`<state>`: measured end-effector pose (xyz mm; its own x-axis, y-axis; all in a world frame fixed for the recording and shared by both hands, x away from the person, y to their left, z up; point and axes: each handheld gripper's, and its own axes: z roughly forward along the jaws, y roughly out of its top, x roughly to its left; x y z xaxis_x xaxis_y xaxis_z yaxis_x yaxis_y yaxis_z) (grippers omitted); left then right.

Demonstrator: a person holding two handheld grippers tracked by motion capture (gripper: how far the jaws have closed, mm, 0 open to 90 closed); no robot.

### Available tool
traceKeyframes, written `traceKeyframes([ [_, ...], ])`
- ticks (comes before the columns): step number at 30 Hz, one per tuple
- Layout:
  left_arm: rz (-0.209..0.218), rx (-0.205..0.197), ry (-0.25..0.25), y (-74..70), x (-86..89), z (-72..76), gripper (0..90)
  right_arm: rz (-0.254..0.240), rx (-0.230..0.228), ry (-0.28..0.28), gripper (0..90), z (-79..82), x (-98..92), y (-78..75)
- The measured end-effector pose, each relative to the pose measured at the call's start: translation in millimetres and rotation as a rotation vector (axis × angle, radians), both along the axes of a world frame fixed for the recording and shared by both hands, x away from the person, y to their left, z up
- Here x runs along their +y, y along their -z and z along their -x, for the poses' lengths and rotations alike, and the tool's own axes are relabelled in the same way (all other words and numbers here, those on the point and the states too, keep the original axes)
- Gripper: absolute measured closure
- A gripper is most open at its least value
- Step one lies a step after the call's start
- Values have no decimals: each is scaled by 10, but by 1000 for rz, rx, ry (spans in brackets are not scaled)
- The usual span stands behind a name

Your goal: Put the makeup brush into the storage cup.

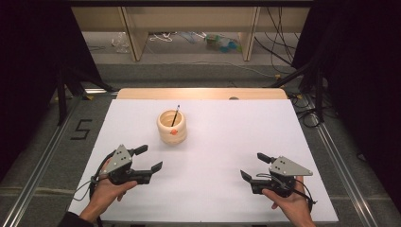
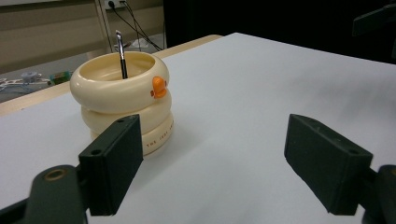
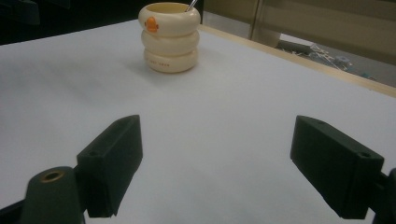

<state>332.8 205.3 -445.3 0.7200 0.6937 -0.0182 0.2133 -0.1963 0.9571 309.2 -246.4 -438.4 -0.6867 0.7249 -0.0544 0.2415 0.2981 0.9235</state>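
A cream ringed cup (image 1: 171, 126) with an orange duck beak stands upright on the white table top (image 1: 227, 142), left of the middle. A thin dark brush (image 1: 176, 115) leans inside it, tip up. In the left gripper view the cup (image 2: 123, 100) and brush (image 2: 121, 53) rise just beyond the left jaw. In the right gripper view the cup (image 3: 170, 36) stands far off. My left gripper (image 1: 149, 158) rests near the front left, open, nothing between its jaws. My right gripper (image 1: 255, 165) sits open at the front right, also holding nothing.
The table's wooden far edge (image 1: 201, 93) borders a grey floor with cables and shelving legs. Dark curtains flank both sides. A person's hands (image 1: 106, 191) hold the grippers at the near edge.
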Motion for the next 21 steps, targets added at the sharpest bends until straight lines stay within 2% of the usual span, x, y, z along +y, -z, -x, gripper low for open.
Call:
traceKeyframes([
  [10, 1, 2, -4, 3, -9, 3, 163, 1, 16, -6, 182, 4, 9, 3],
  [21, 2, -1, -9, 0, -10, 2, 163, 1, 6, -1, 183, -1, 9, 6],
])
